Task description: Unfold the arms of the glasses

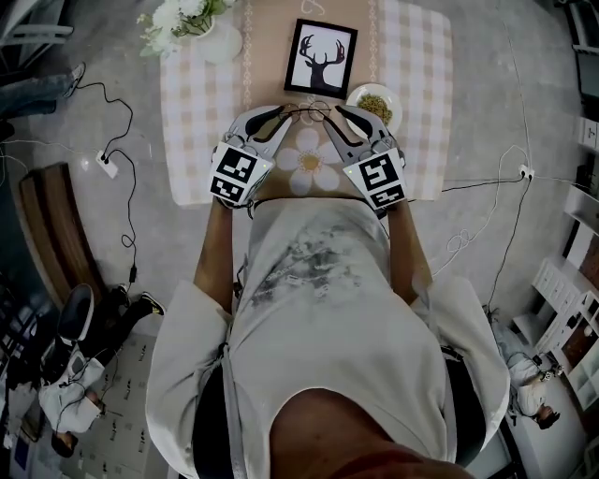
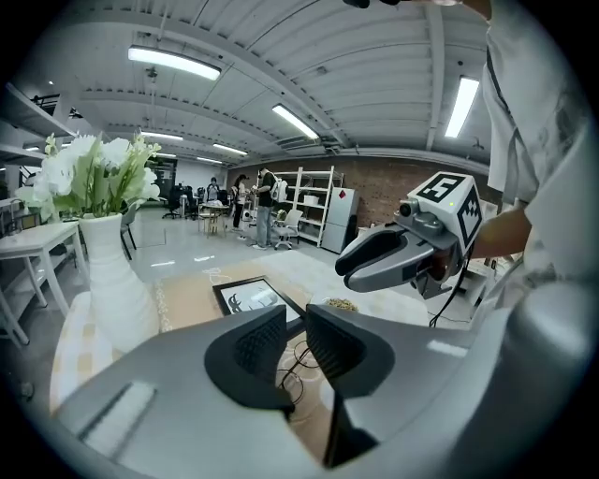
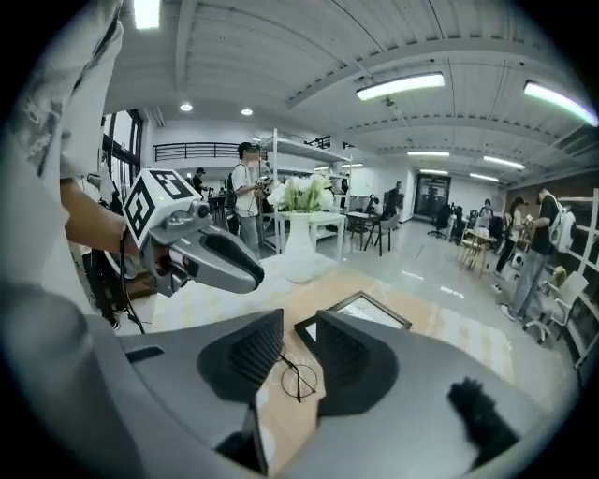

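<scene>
Thin round wire glasses lie on the tan runner of the table, just in front of the picture frame. My left gripper comes in from their left and my right gripper from their right, tips close on either side. In the left gripper view the jaws stand apart and the glasses show through the gap, lying on the table below. The right gripper view is alike: the jaws are open and the glasses rest beneath them, untouched. I cannot tell whether the arms are folded.
A framed deer picture lies behind the glasses, with a bowl of grain to its right. A white vase of flowers stands at the far left corner. A flower-shaped mat lies near me on the checked cloth. Cables and a power strip lie on the floor.
</scene>
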The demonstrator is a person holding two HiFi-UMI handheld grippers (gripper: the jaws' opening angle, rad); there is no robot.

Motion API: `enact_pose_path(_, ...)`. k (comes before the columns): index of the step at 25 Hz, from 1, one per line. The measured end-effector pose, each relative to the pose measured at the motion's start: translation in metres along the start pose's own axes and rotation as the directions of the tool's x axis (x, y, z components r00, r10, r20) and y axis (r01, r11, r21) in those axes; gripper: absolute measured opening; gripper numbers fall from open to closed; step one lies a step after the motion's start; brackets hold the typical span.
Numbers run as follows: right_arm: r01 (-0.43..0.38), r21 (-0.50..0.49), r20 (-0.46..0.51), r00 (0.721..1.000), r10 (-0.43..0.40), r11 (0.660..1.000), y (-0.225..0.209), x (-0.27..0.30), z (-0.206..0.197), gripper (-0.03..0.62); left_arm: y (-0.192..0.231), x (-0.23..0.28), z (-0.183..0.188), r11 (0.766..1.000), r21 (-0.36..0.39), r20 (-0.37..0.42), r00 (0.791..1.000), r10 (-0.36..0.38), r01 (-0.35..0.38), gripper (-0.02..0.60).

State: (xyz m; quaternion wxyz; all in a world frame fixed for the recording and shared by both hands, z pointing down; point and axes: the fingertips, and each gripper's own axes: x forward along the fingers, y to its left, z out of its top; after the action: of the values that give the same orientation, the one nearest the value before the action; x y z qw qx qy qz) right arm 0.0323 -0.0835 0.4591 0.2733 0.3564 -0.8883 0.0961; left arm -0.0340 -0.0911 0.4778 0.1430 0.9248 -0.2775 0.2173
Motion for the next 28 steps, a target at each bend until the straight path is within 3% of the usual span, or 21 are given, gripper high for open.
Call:
enact_pose_path(15,-0.026,-0.024,-0.074,0.997,0.024,0.999,-0.007,0.022,-0.023,0.130,0.007,0.029,-0.028,0.998,0.028,-0.102,0.994,-0.051,0.054,0.098)
enact_pose_path(28,-0.040,-0.052,-0.142,0.989,0.032,0.998,-0.008,0.033,-0.044,0.146,0.004,0.053,-0.056,0.992,0.073,-0.207,0.975,-0.084,0.101,0.130)
